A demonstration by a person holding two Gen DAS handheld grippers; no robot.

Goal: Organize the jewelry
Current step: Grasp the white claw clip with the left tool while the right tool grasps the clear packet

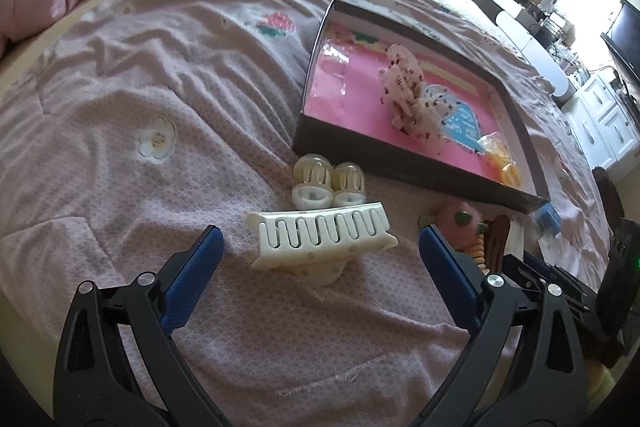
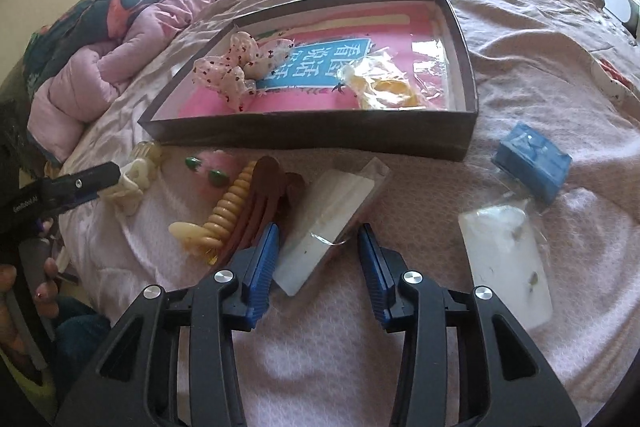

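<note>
While the clear packet [image 2: 330,223] lies on the pink bedspread [image 2: 320,359] just before the dark-walled box [image 2: 308,137], the right gripper [image 2: 318,247] straddles it, blue pads close at either side, contact uncertain. Inside the box, a blue label bears Chinese characters, beside a spotted bow [image 2: 230,67]. A cream claw clip [image 1: 320,235] sits between the left gripper's [image 1: 320,243] widely parted pads. That gripper's side reads "GenRobot.AI".
</note>
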